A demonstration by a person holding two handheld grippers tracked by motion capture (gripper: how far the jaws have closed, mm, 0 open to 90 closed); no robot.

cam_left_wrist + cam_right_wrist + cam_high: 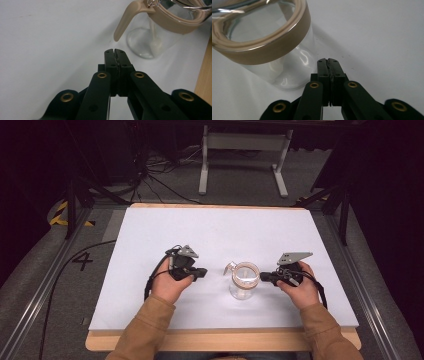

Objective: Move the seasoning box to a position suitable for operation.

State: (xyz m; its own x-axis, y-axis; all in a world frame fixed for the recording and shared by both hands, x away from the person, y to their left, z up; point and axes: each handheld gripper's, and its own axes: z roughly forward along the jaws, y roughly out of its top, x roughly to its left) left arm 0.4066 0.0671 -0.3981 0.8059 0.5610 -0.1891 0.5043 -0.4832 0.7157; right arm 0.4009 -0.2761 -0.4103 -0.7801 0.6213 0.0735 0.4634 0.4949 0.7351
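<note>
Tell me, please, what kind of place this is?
Probably a lab or recording studio, not a home: a white-topped table on wood, cables on grey carpet, a metal stand, and dark surroundings.

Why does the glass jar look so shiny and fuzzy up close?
In the right gripper view the glass jar sits very near the lens, so its tan rim blurs and light glints on it; the left gripper view blurs its handle; the high view shows it small, with dark surroundings.
</note>
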